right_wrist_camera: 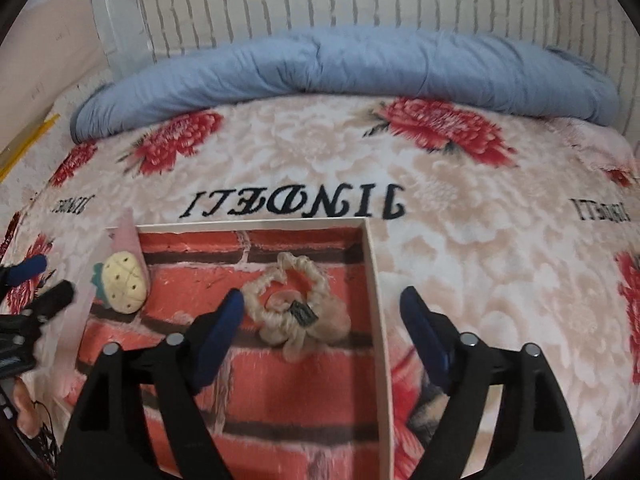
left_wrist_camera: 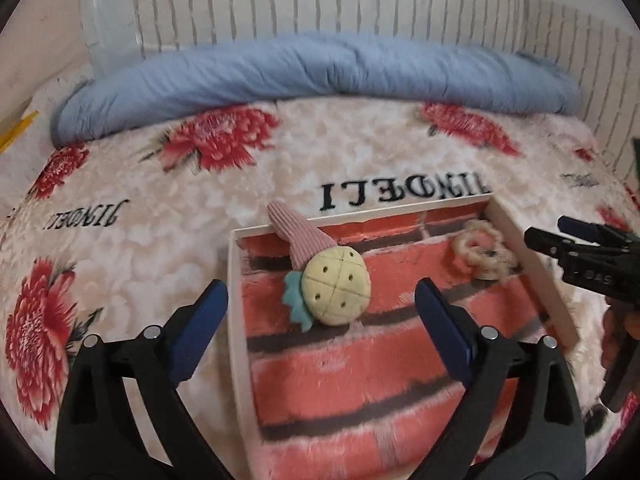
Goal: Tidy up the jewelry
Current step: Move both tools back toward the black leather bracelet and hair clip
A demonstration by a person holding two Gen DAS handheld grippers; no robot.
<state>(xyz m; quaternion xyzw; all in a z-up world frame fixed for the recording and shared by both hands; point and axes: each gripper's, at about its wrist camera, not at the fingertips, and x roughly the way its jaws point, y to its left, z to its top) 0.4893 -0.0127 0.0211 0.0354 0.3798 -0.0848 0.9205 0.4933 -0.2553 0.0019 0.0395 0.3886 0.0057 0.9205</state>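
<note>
A white-walled box point(left_wrist_camera: 532, 268) with a red brick-pattern floor lies on the bed. A pink hair clip with a yellow pineapple point(left_wrist_camera: 334, 288) leans over the box's far-left rim. A cream scrunchie point(left_wrist_camera: 480, 254) lies at the far right corner. My left gripper point(left_wrist_camera: 322, 312) is open and empty, jaws either side of the pineapple and nearer than it. In the right wrist view my right gripper point(right_wrist_camera: 322, 316) is open and empty, its left finger over the box point(right_wrist_camera: 372, 280), beside the scrunchie point(right_wrist_camera: 296, 308). The pineapple clip point(right_wrist_camera: 124, 286) shows at left.
The floral fleece blanket point(left_wrist_camera: 160, 240) with black lettering covers the bed. A rolled blue quilt point(left_wrist_camera: 304, 72) lies along the far edge against a striped wall. The right gripper's tips point(left_wrist_camera: 568, 236) show at the right of the left view.
</note>
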